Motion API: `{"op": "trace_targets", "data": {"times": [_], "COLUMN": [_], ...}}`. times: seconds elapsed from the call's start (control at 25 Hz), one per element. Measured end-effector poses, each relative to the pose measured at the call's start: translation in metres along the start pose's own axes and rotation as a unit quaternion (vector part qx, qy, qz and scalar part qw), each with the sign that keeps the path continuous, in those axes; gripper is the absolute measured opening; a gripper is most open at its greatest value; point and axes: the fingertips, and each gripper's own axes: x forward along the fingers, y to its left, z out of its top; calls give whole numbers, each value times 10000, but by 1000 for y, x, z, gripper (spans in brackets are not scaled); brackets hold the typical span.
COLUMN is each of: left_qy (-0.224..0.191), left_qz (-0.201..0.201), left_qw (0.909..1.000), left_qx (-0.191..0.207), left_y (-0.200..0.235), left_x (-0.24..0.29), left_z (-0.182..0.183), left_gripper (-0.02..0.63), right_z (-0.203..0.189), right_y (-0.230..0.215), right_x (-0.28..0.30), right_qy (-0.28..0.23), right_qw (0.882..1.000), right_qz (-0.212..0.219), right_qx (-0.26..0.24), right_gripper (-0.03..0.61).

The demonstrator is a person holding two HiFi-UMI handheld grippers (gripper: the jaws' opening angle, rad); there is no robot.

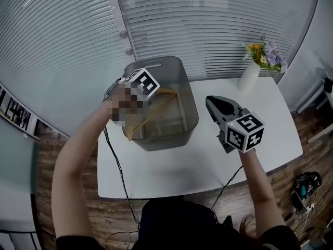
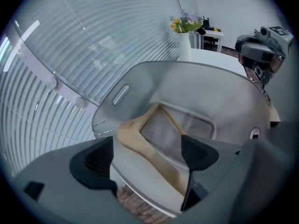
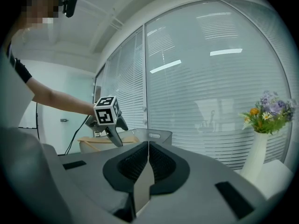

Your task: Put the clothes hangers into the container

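- A wooden clothes hanger (image 1: pixel 156 108) (image 2: pixel 140 141) leaned tilted inside the grey container (image 1: pixel 188 100) (image 2: pixel 219 97) (image 3: pixel 156 134), with one arm rising towards the near rim.
- In the left gripper view its thin metal hook (image 2: pixel 99 126) showed right at the container's edge (whether it touched the rim could not be told).
- More pale wooden bars were visible through the translucent wall in the head view, but how many hangers they made up was unclear.
- The left gripper (image 1: pixel 136 99) (image 2: pixel 149 155) (image 3: pixel 112 127) hung over the near-left corner of the container and pointed steeply down into it. Its jaws were spread wide, with the hanger visible below the gap and neither pad pressing on it.
- The right gripper (image 1: pixel 212 102) (image 3: pixel 148 160) (image 2: pixel 259 55) was held roughly level to the right of the container, clear of it. Its jaws were clenched together with nothing between them.
- The container stood at the back left of the white worktop (image 1: pixel 208 163) (image 2: pixel 217 59), close to a wall of glass with horizontal blinds (image 1: pixel 218 25) (image 3: pixel 210 78).
- A white vase (image 1: pixel 250 77) (image 2: pixel 184 45) (image 3: pixel 254 164) of yellow and purple flowers (image 1: pixel 265 53) stood upright at the far right of the worktop, well apart from the container.
- A black cable (image 1: pixel 118 171) trailed from the left gripper down across the front-left edge of the worktop, above a wooden floor (image 1: pixel 78 155).
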Motion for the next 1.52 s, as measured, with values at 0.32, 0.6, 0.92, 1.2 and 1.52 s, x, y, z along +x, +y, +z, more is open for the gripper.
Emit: {"op": "trace_targets", "data": {"times": [0.32, 0.6, 0.92, 1.2, 1.52], "left_qy": [-637, -1288, -1943, -2581, -3193], "left_qz": [-27, 6, -66, -233, -247], "left_qw": [9976, 9899, 9763, 9541, 9282], "left_qx": [-256, -598, -946, -1502, -1896], "left_y": [-9, -20, -37, -50, -64], "left_x": [-26, -54, -87, -118, -148], "left_z": [6, 9, 5, -1, -15], "left_gripper": [445, 445, 442, 326, 259], "right_z": [-1, -3, -5, -3, -8], "right_y": [18, 42, 69, 89, 103], "right_x": [-21, -35, -59, -79, -93], "right_qy": [-31, -37, -173, -330, -445], "right_qw": [10000, 9999, 9996, 9990, 9981], "right_qz": [-6, 120, 233, 292, 374], "right_qx": [25, 7, 55, 75, 201], "right_gripper": [31, 31, 31, 31, 31]}}
